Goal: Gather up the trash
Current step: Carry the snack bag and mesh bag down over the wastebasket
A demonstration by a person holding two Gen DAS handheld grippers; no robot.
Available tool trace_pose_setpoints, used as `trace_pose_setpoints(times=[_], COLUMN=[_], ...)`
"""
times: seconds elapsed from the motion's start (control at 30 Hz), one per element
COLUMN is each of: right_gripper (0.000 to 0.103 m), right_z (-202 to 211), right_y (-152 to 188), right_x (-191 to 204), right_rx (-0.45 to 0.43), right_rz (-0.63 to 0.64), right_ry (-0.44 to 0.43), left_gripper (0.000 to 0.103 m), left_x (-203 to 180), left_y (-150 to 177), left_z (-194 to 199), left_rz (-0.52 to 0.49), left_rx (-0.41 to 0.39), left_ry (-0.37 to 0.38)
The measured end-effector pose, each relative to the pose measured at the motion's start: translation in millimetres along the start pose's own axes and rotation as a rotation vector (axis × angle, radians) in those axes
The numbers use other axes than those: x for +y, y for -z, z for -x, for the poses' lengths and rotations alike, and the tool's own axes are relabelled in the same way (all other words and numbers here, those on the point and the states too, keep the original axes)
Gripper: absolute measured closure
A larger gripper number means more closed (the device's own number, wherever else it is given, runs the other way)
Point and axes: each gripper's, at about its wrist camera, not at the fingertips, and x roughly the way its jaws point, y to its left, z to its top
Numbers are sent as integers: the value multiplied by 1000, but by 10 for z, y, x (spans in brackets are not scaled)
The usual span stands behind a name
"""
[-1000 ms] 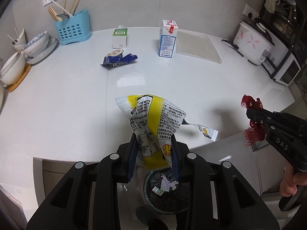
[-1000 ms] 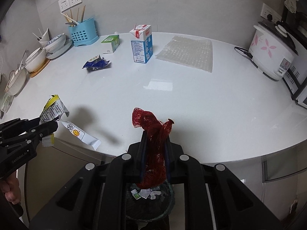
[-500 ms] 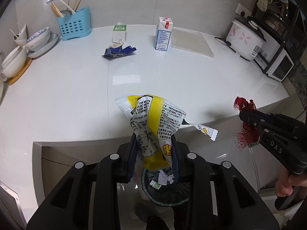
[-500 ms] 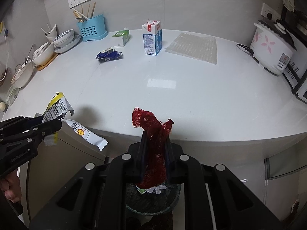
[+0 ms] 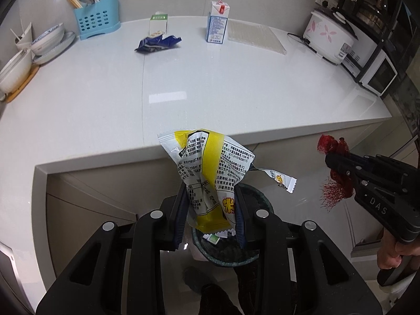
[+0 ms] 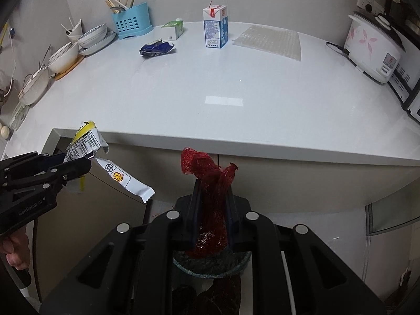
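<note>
Nearest, the left gripper [image 5: 211, 204] is clenched on a yellow snack wrapper [image 5: 210, 173] and the right gripper [image 6: 212, 204] on red mesh netting [image 6: 210, 181], both above the dark trash bin [image 5: 262, 254] on the floor. Released off-centre, the light wrapper could flutter past the rim, or the netting snag a finger. Beyond, the white desk [image 5: 105, 99] carries a blue wrapper [image 5: 157, 43] and two cartons before a tiled kitchen wall.

Both wrist views off-counter, facing the countertop [image 5: 183, 78].

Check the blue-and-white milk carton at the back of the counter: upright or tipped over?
Upright. The milk carton stands on its base on the counter, with its gabled top and a straw pointing up; the left wrist view shows the same.
</note>
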Motion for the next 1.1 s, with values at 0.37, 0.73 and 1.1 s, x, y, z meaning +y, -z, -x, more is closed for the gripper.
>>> trace_pose_setpoints(times=[0.37, 0.73, 1.1], right_gripper=[88, 88, 88], right_z=[-389, -805, -1327], right_y=[378, 600, 843], right_x=[64, 132, 217], right_rx=[105, 200, 308], right_rz=[-4, -33, 7], right_ry=[-22, -40, -55], left_gripper=[73, 73, 73], left_x=[88, 204, 271], left_y=[305, 501, 631], left_z=[-241, -411, -431], left_rz=[23, 61, 80], left_rx=[34, 71, 103], left_ry=[-8, -25, -29])
